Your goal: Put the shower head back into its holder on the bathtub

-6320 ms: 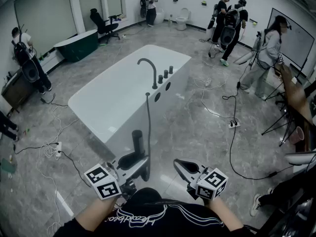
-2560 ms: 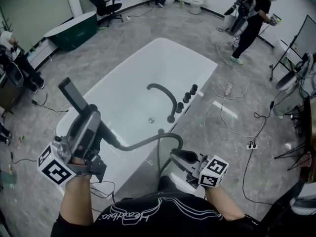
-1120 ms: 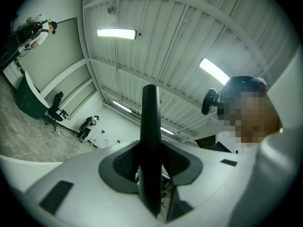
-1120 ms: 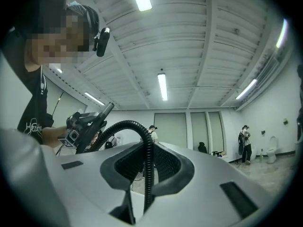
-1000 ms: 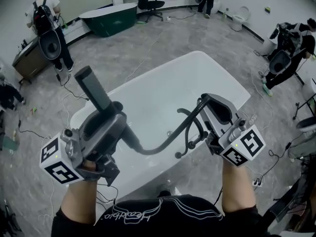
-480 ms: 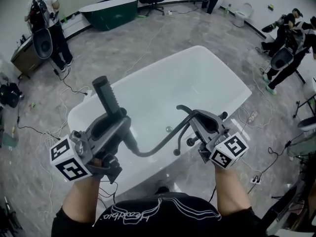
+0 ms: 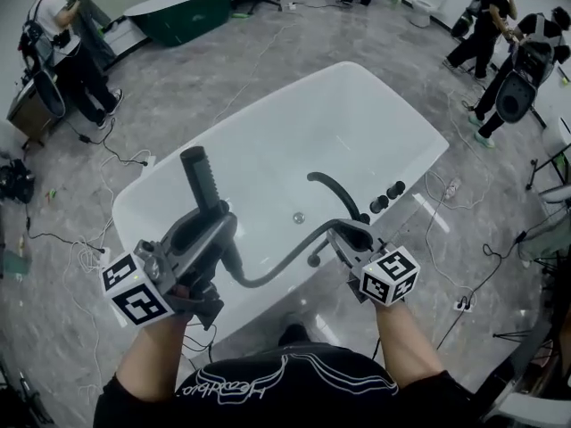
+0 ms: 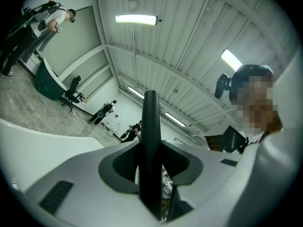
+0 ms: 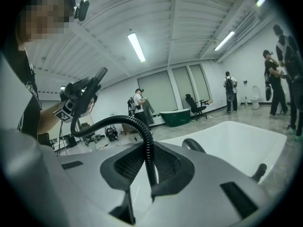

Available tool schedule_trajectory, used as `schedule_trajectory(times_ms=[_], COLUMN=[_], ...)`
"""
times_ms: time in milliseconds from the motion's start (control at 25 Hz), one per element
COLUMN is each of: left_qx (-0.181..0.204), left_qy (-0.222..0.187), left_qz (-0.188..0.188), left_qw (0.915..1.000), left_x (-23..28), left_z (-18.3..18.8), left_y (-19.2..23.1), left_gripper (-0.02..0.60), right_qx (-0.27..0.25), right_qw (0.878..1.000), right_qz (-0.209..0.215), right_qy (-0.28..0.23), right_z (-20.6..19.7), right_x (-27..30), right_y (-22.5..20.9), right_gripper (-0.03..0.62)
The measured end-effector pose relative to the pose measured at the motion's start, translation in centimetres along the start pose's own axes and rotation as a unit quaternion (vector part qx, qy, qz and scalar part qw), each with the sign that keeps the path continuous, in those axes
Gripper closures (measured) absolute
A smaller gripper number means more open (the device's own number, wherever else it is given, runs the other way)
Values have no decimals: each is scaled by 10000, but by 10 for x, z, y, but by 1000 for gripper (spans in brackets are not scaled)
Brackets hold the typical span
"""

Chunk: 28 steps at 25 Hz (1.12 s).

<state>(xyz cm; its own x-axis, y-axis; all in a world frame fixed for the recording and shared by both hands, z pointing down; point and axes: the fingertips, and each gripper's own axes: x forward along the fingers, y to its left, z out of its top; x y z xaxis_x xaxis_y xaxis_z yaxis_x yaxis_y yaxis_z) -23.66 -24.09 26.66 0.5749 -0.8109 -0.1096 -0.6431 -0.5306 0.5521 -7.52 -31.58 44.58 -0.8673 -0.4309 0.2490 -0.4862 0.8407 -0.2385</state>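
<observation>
The head view shows my left gripper [image 7: 210, 227] shut on the black shower head [image 7: 200, 181], its handle sticking up over the white bathtub's [image 7: 268, 123] near end. In the left gripper view that handle [image 8: 150, 136] stands upright between the pads of the left gripper [image 8: 152, 178]. A black ribbed hose [image 7: 277, 270] sags from it to my right gripper [image 7: 346, 235], which is shut on it near the curved black faucet [image 7: 336, 192]. In the right gripper view the hose [image 9: 138, 126] arches down between the pads of the right gripper [image 9: 150, 171]. A small black fitting [image 7: 313, 259] sits on the tub's rim.
Two black knobs [image 7: 385, 196] stand on the rim beside the faucet. Cables [image 7: 446, 194] and a power strip [image 7: 462, 305] lie on the grey floor at right. Several people [image 7: 486, 20] work around the room. A dark green tub [image 7: 178, 12] stands at the back.
Both grippers have come down toward the tub with the shower head and hose, the right one more than the left. The hose between them hangs lower.
</observation>
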Motion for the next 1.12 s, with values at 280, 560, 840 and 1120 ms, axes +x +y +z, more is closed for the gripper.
schedule_trajectory(times_ms=[280,560,840,1120], left_qx=[-173,-311,-289,-213], left_qy=[184,364,402,472], left_qz=[-110,-255,-558,-685], left_qw=[9996,9985,9972,9963], left_x=[17,34,40,53], left_z=[-50,-71,-82,-91], left_y=[-9,-20,-37,-41], left_gripper=[449,449,449,449], right_qx=[193,259,-35,-39], right_qw=[9980,9920,9856,9741], right_qz=[-143,-118,103,449], right_qy=[584,1233,1685,2215], right_z=[-84,-144,-189,-227], right_x=[-17,-20,-16,-23], right_y=[-10,-12,0,17], right_gripper=[530,530,530,483])
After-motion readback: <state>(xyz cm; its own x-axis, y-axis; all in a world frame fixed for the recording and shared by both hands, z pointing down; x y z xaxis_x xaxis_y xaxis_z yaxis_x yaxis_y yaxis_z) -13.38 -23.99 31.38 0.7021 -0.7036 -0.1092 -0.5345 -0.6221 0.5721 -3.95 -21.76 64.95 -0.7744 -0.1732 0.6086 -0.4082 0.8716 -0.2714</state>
